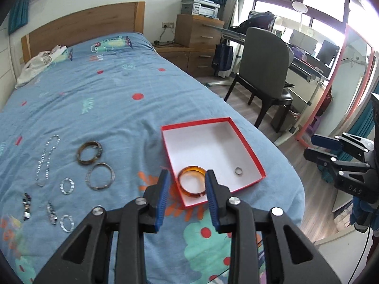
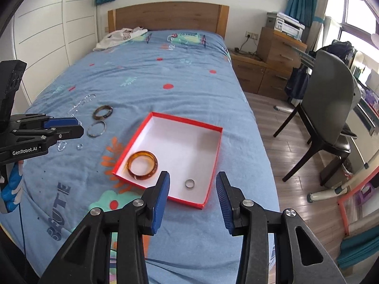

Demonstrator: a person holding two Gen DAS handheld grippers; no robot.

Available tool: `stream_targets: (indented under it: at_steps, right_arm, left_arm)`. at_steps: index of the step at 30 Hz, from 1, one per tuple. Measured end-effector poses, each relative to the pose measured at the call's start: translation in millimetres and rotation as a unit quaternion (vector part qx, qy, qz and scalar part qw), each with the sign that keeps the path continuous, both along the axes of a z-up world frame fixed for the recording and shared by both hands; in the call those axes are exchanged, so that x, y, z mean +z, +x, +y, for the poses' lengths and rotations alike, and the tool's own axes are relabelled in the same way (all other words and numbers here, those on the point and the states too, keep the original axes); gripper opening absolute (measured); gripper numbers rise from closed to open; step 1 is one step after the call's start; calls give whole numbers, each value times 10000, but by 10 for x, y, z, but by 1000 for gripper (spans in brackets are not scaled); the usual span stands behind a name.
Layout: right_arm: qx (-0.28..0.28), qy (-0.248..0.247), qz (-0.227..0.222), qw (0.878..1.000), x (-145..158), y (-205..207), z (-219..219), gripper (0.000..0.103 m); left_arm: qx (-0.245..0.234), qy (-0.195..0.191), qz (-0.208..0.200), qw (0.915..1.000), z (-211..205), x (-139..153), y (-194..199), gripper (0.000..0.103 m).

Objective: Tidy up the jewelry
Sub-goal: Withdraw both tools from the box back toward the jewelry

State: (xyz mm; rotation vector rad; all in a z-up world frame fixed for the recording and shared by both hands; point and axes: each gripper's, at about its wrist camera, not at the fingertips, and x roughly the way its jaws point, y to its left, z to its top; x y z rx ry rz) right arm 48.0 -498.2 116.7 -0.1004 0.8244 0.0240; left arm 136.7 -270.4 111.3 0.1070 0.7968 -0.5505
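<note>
A red box [image 1: 246,142] [image 2: 214,161] with a white inside lies on the blue bedspread. In it lie an amber bangle [image 1: 192,184] [image 2: 142,164] and a small silver ring [image 1: 238,171] [image 2: 189,183]. My left gripper [image 1: 187,177] is open and empty, above the box's near edge over the bangle. My right gripper [image 2: 192,179] is open and empty, over the box's near side above the ring. Left of the box lie a dark bangle [image 1: 89,156] [image 2: 102,112], a silver bangle [image 1: 100,176] [image 2: 96,129], a silver chain [image 1: 47,159] and several small pieces.
The bed [image 1: 106,90] runs back to a wooden headboard [image 2: 165,15], with white clothing [image 1: 38,66] near it. Right of the bed are wood floor, a grey chair [image 1: 265,71] [image 2: 329,118], a desk and drawers [image 2: 277,54].
</note>
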Motion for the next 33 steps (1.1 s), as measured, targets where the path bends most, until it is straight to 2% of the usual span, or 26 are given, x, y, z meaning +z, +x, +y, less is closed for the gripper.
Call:
stream_targets:
  at_steps: [5,6,7,12,20,33]
  right_arm:
    - [215,132,-505,9984,441,-150,356,42]
    - [249,153,-578,9979,495,-166,410,42]
    - [283,161,-657,9973,562,-194,476,42]
    - [438,281,-895,9946,749,-342,762,44]
    - [629,486,-985,9920,774,-517,1192,45]
    - [1031,830,-1037,9858,618,-273,1929,47]
  left_arm:
    - [404,166,-545,9976,673,481,-252,30]
    - [497,182,-623,9967,827,561,-301,34]
    - [584,194,-700,9956,967,626,-359,39]
    - [1090,267,-867,9899,1666,819,-545,41]
    - [1774,224,-837,9803,2529,762,-761,41]
    - [2543,350,-706,9639,3480,442,-802,41]
